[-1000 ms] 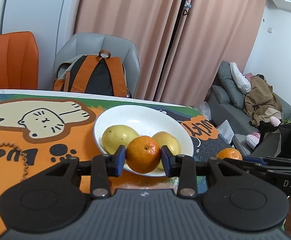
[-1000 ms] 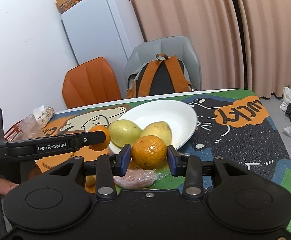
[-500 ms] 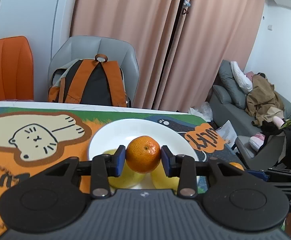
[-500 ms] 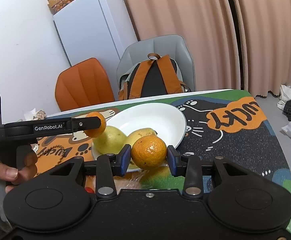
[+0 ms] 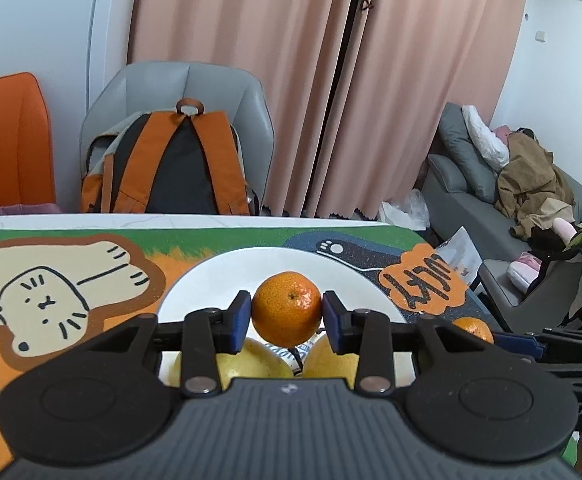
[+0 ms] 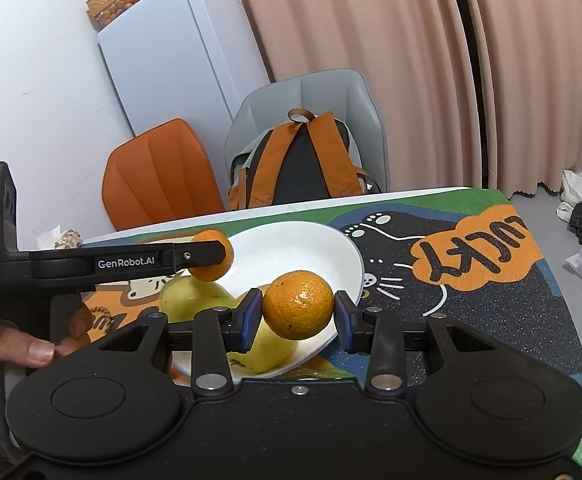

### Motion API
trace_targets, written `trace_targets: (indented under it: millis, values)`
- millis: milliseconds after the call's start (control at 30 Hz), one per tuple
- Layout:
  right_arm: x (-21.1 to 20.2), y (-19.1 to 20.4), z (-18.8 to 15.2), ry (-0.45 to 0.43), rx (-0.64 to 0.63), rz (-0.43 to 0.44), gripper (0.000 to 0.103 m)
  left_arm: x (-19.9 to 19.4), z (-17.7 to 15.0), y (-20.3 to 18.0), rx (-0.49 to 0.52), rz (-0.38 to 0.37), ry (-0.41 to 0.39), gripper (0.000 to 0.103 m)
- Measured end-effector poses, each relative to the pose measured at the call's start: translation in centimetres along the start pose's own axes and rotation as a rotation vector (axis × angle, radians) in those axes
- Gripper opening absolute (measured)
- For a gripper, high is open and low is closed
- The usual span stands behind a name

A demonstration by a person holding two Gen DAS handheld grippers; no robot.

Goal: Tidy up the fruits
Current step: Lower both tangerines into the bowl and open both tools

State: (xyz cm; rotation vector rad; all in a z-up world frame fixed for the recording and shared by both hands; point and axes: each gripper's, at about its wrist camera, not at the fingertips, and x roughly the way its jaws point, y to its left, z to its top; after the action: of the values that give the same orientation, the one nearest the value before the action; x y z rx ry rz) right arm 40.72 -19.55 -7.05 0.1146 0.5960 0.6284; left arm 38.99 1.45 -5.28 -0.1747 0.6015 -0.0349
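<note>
Tangerine point(image 5: 286, 309) — clamped between left claw point(image 5: 286, 320) pads

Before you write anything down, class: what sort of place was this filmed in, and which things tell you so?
Most likely a home's open dining and living area: a white refrigerator against the wall, a grey sofa piled with clothes, and a dining table under a cartoon cat mat, with chairs pulled up.

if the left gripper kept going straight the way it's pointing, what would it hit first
Probably the white plate. The left gripper, shut on a mandarin, points down over the two yellow fruits toward the plate's bare far half. Depth is uncertain.
</note>
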Motion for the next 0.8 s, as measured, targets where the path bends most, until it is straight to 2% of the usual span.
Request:
trace_targets:
  millis: [267,567,800]
  values:
    - [1.1,-0.2,0.0,0.009,0.004,0.007,0.037,0.3,-0.1,0.5,-0.012,0.015,0.002,0.037]
    - [1.5,-0.2,0.1,0.010,0.014,-0.003,0.037,-2.5,-0.9,1.4,-0.029,0.030,-0.019,0.037]
    - [1.9,-0.1,0.3,0.006,0.020,0.000,0.037,-5.6,-1.5,2.3,-0.072,0.065,-0.044,0.043]
